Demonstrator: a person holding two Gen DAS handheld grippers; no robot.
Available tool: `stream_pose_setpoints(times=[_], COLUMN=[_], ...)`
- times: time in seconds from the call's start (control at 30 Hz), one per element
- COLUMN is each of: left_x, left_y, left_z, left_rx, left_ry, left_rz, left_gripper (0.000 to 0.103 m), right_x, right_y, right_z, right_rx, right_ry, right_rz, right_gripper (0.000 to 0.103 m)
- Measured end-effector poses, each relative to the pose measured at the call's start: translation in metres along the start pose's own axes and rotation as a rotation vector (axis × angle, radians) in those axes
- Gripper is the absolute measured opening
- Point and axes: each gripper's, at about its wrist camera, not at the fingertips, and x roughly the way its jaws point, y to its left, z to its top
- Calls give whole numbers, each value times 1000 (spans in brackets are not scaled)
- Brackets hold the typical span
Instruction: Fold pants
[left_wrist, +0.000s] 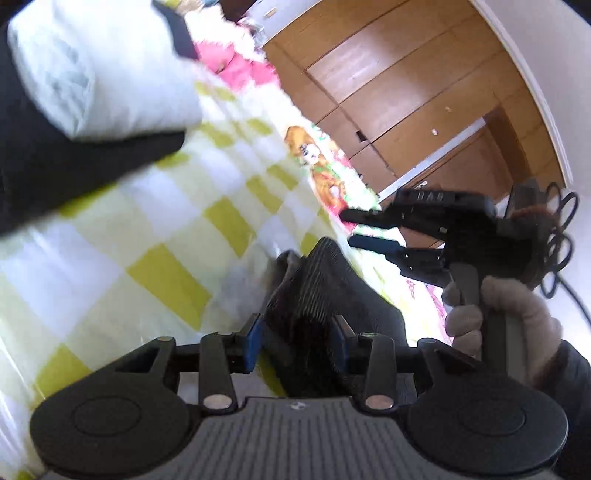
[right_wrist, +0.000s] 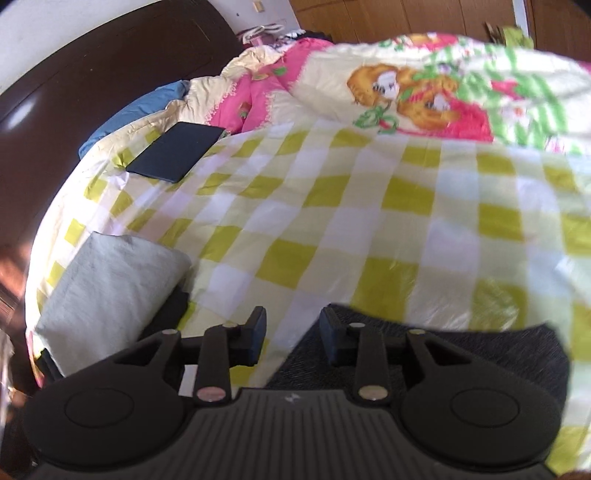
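Your left gripper (left_wrist: 299, 341) stood with its jaws parted, and the dark ribbed pants (left_wrist: 317, 295) lay between the blue pads (left_wrist: 255, 341); whether the cloth still touched either pad I could not tell, but it did not look pinched. Your right gripper (right_wrist: 291, 338) was likewise parted and held nothing: its right finger hung over the edge of the dark pants (right_wrist: 461, 354), its left finger over the bare checked bedspread (right_wrist: 369, 221). In the left wrist view the right gripper (left_wrist: 354, 229) hovered ahead and to the right of the left one, clear of the cloth, with your gloved hand (left_wrist: 495, 317) on its handle.

By my reading you were at a release, setting a fold down. To do that well, you needed to let the fabric settle flat on the bedspread before drawing either tool back, and to pull straight back along the fingers so no pad dragged the layer out of line. The folded grey garment (right_wrist: 107, 291) sat to the left of the right gripper, and the black tablet (right_wrist: 173, 151) lay far ahead to the left; neither was in your way.
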Motion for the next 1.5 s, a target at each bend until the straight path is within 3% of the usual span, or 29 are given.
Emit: stream_pose_setpoints(times=[0.13, 0.27, 0.43, 0.47, 0.5, 0.53, 0.6, 0.77, 0.83, 0.93, 1.03, 1.17, 1.27, 1.37, 1.5], left_x=[-5, -2, 20, 27, 34, 39, 44, 37, 32, 17, 5, 18, 52, 84, 77], left_y=[-7, -17, -35, -38, -40, -40, -38, -34, -38, -51, -70, -95, -98, -76, -80], left_z=[7, 15, 18, 17, 15, 11, 2, -13, -16, -12, -3, 5, 1, -13, -22], left_rx=[22, 77, 216, 252, 277, 292, 319, 327, 345, 377, 430, 538, 578, 562, 639], left_ry=[-27, -32, -37, -15, 16, 45, 79, 139, 154, 132, 69, 9, 47, 173, 178], left_rz=[-26, -20, 56, 69, 89, 115, 161, 182, 195, 183, 170, 129, 127, 196, 223], left_gripper=[58, 60, 55, 51, 37, 35, 35, 39, 40, 39, 39, 39, 39, 39, 39], right_x=[-6, 7, 28, 35, 43, 51, 63, 66, 48, -4, -55, -73, -60, -47, -69], right_y=[-29, -43, -20, -14, -9, -4, 0, 15, 13, -9, -36, -79, -109, -128, -122], right_z=[13, 17, 4, 0, -5, -10, -19, -31, -26, -19, -32, -55, -73, -86, -89], right_rx=[-95, -146, -317, -351, -378, -402, -425, -497, -471, -335, -291, -183, -81, -12, 8], right_ry=[-18, 81, 132, 148, 153, 160, 158, 137, 90, -29, -122, -109, -88, -83, -127], right_rz=[-11, 62, 145, 158, 147, 131, 132, 128, 145, 176, 103, 13, -13, 1, -2], right_gripper=[51, 51, 45, 44, 44, 44, 44, 46, 43, 44, 44, 44, 43, 42, 45])
